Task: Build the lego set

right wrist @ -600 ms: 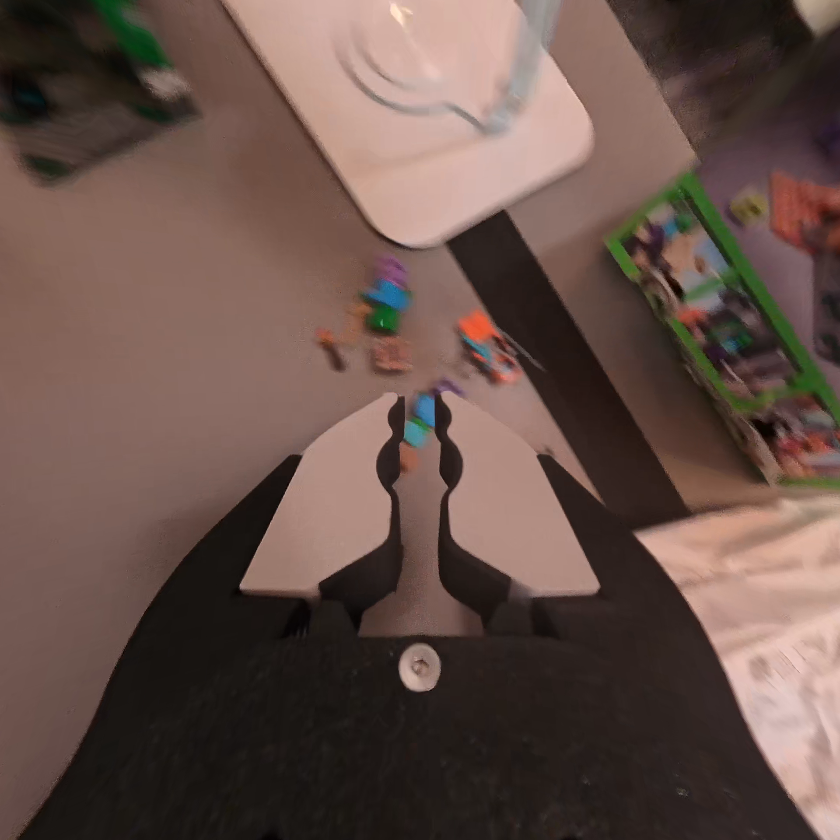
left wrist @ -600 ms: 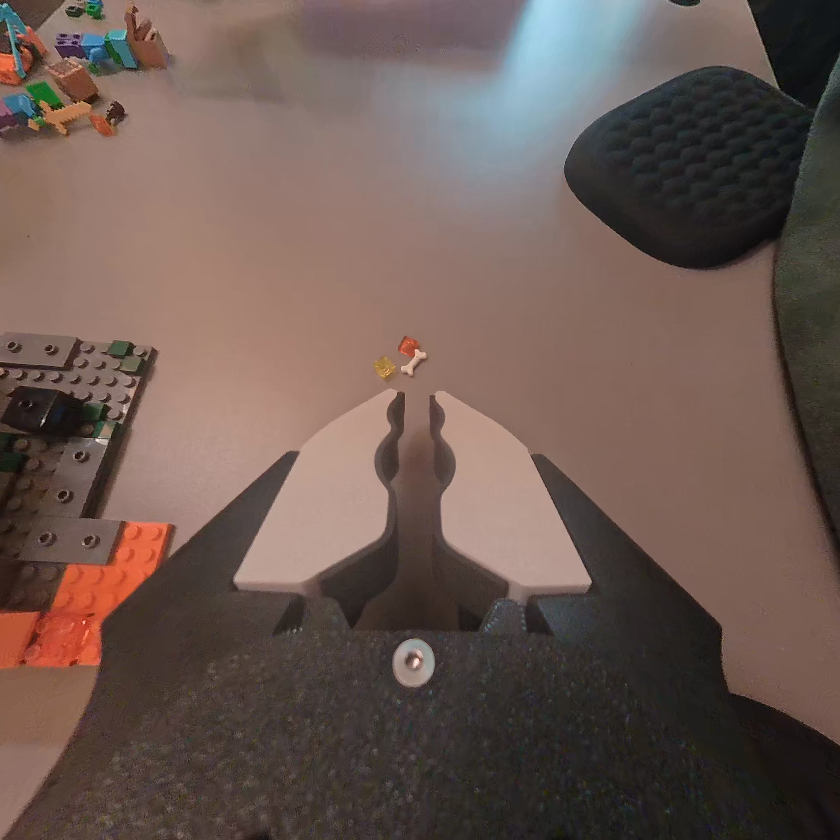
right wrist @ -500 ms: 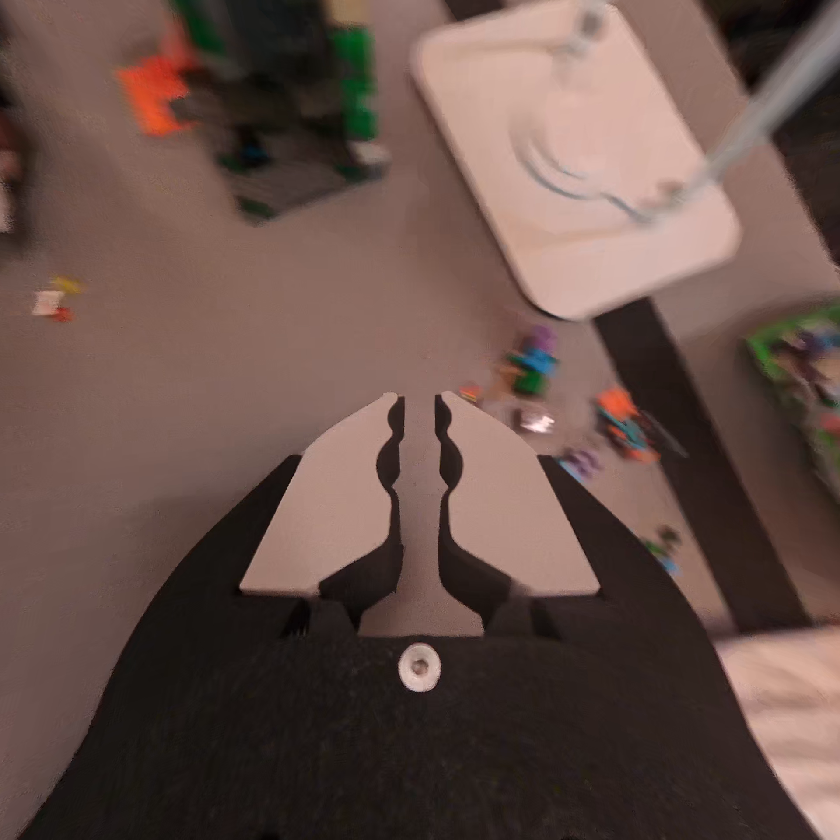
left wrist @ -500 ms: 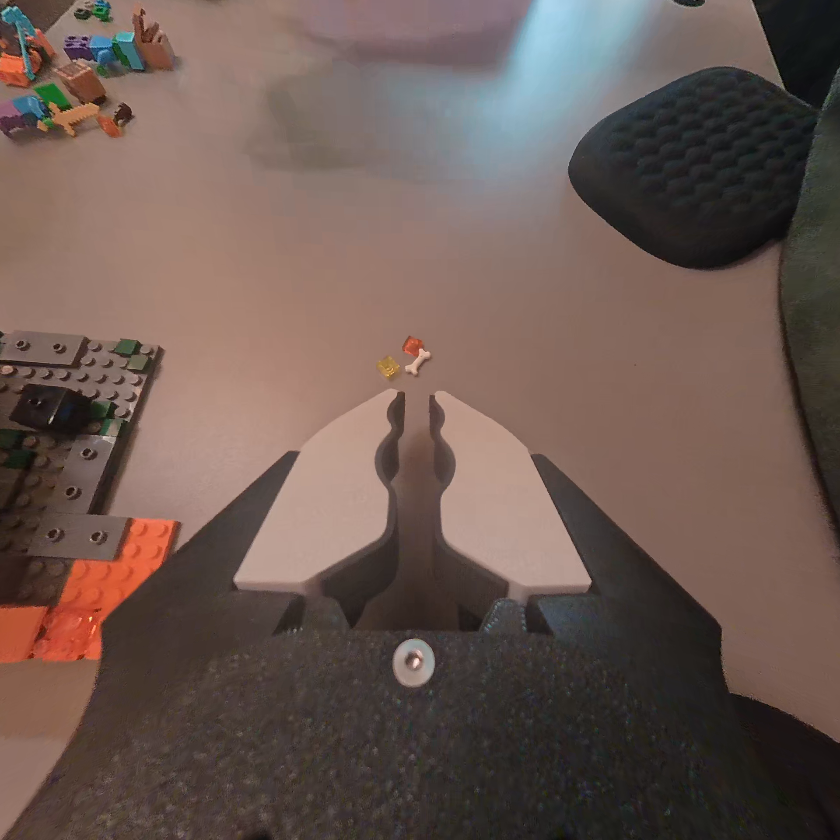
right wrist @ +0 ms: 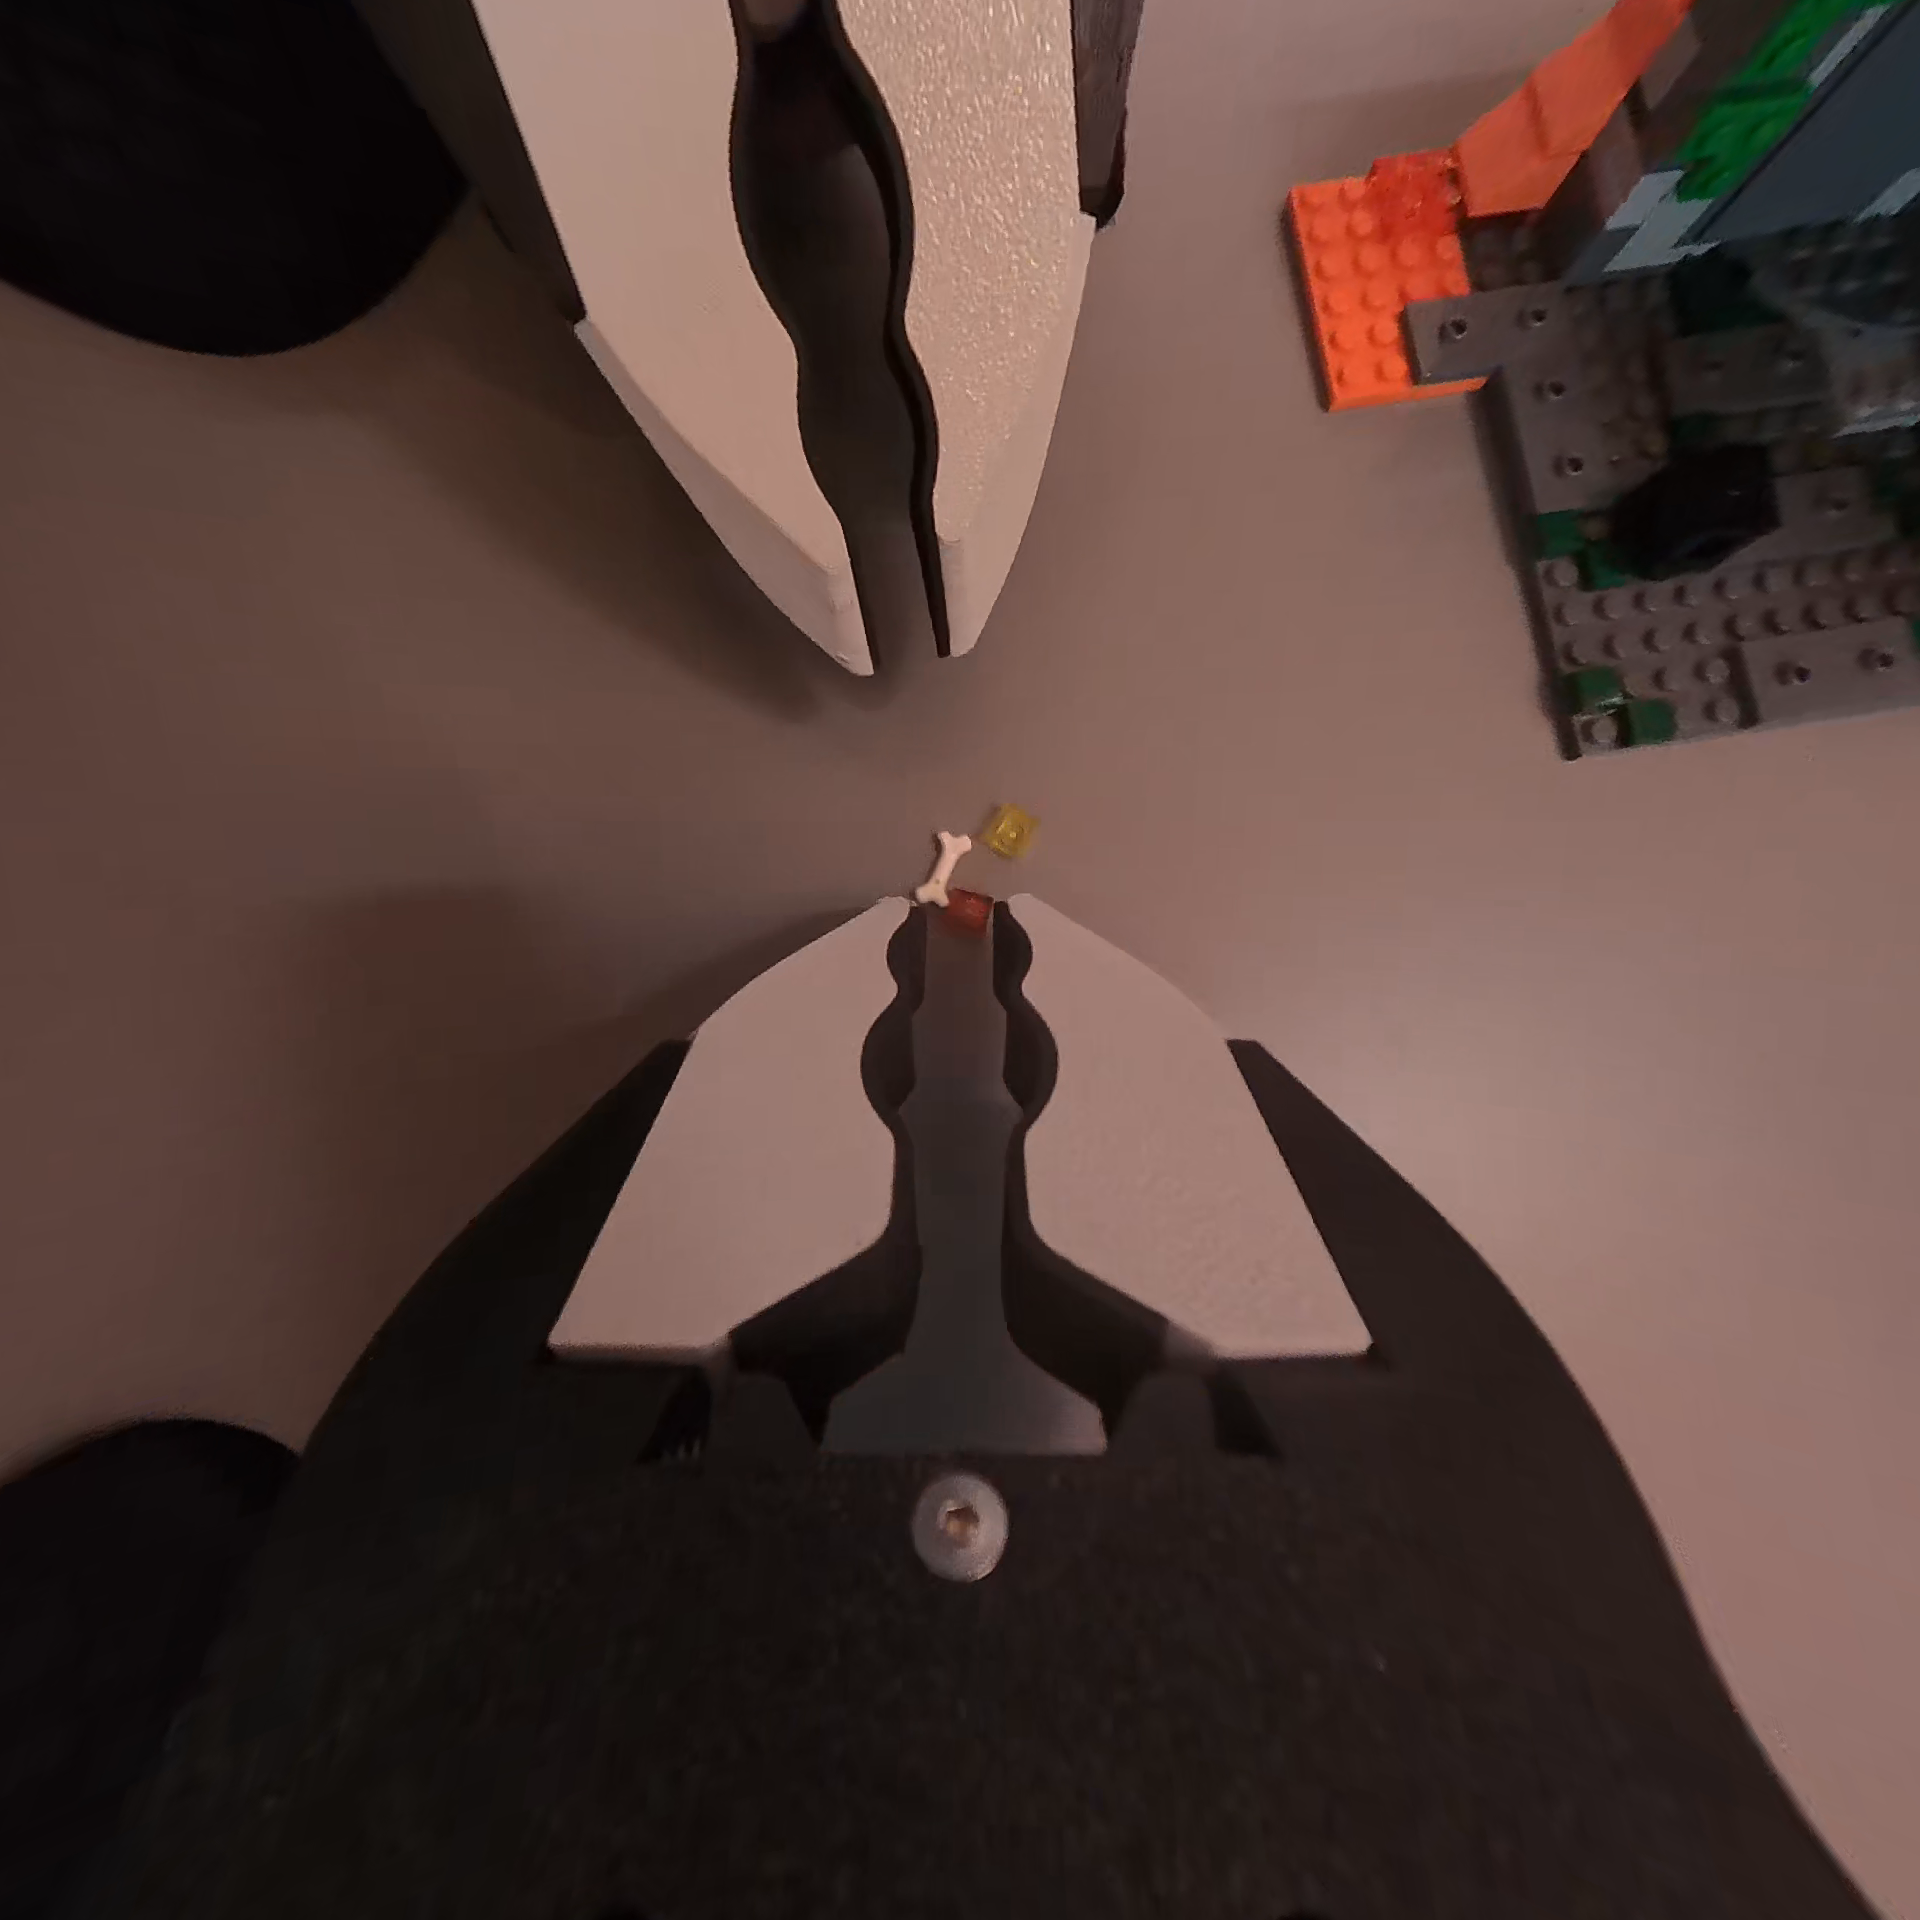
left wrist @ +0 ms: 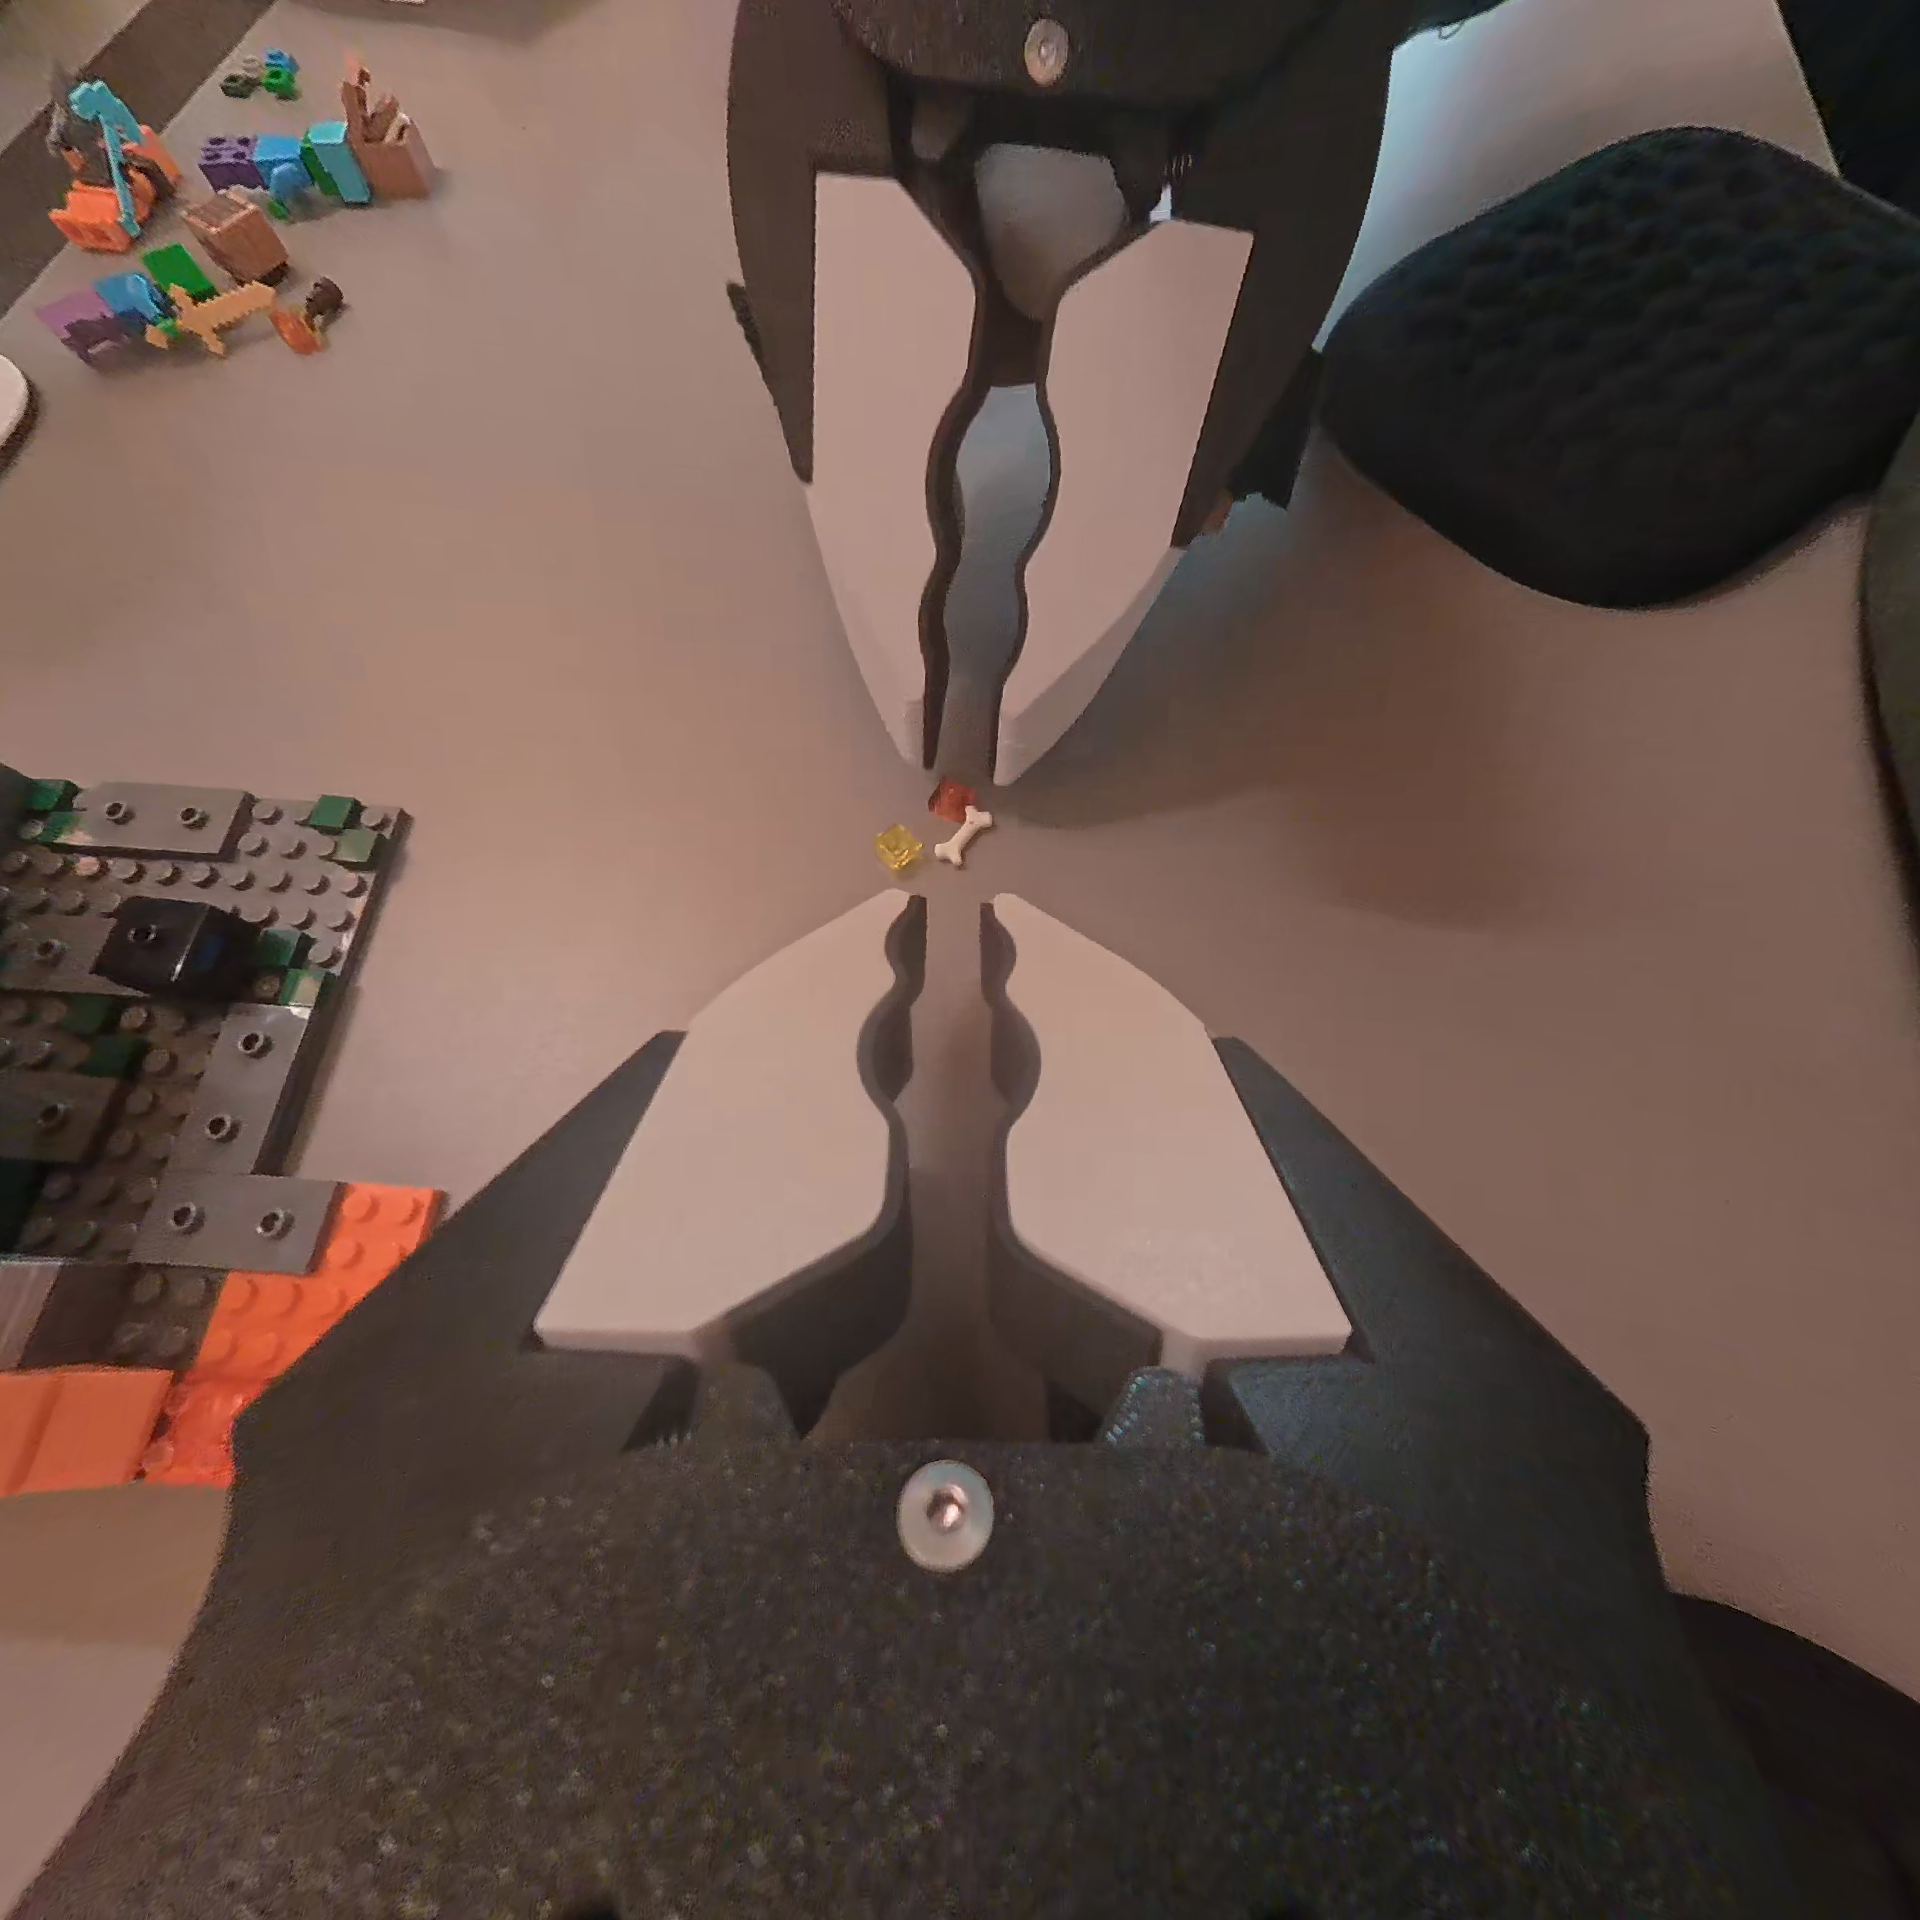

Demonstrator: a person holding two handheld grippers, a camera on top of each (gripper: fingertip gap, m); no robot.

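Three tiny pieces lie on the grey table: a clear red piece (left wrist: 951,798), a white bone (left wrist: 964,834) and a clear yellow piece (left wrist: 899,845). My left gripper (left wrist: 948,902) is just short of them, its jaws a narrow slit with nothing between them. My right gripper (right wrist: 953,906) faces it from the far side, also narrowly open. The red piece (right wrist: 968,912) sits at the mouth of its tips, near the right finger, with a gap on the other side. The bone (right wrist: 943,864) and the yellow piece (right wrist: 1013,831) lie just beyond. Each gripper shows in the other's view: the right gripper (left wrist: 963,771) and the left gripper (right wrist: 904,660).
A grey studded brick build with orange plates (left wrist: 187,1039) lies left of my left gripper and also shows in the right wrist view (right wrist: 1714,520). A pile of loose coloured bricks (left wrist: 208,208) sits far left. A black cushion (left wrist: 1621,364) lies at the right. About 4 cm separates my left fingertips from my right.
My right gripper has swung from over the loose bricks and a white lamp base to the three small pieces, and now faces the left gripper. The left gripper barely moved. Both jaws kept their width.
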